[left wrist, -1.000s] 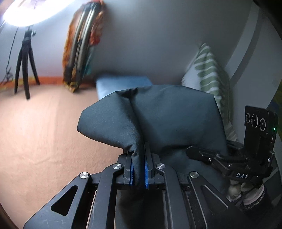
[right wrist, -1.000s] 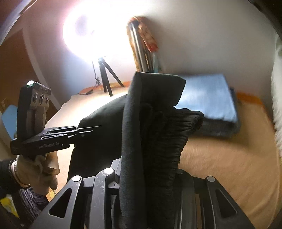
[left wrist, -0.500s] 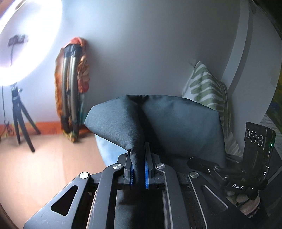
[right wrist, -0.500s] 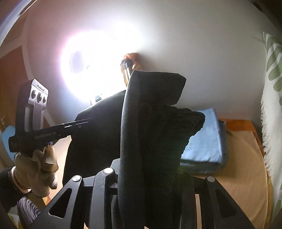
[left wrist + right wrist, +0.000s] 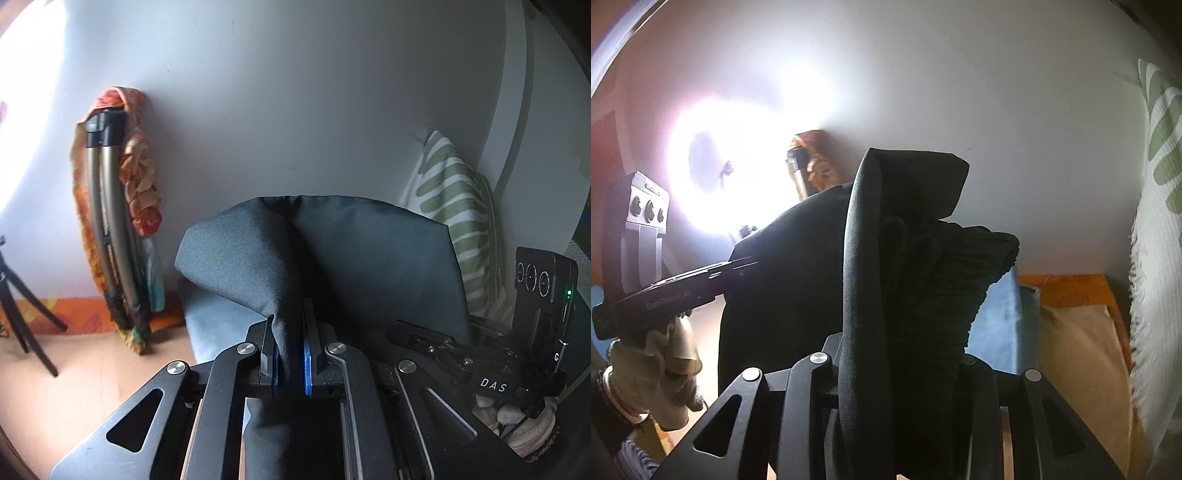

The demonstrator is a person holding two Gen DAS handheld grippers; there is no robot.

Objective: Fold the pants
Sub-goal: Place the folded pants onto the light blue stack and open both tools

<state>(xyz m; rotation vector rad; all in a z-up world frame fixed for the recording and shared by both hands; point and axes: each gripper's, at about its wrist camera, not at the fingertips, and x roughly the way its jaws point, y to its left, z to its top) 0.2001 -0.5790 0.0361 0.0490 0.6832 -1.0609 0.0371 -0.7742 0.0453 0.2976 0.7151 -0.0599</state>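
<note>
The dark pants (image 5: 369, 258) hang lifted between both grippers, above the bed. In the left wrist view my left gripper (image 5: 290, 354) is shut on a thin fold of the fabric, its blue pads pressed against it. To its right, my right gripper (image 5: 402, 330) reaches into the same cloth. In the right wrist view my right gripper (image 5: 897, 373) is shut on a thick bunch of the pants (image 5: 923, 266), with the ribbed waistband showing. My left gripper (image 5: 746, 264), held by a gloved hand (image 5: 665, 369), pinches the far edge.
A white wall is close ahead. A folded metal frame draped in orange cloth (image 5: 110, 229) leans on it beside a tripod (image 5: 22, 325) with a bright ring light (image 5: 738, 173). A folded blue cloth (image 5: 221, 325) and a green-striped pillow (image 5: 458, 221) lie on the orange bed (image 5: 1078, 350).
Both grippers have risen and moved toward the wall with the pants still in them. The wall now fills most of both views and less of the bed shows.
</note>
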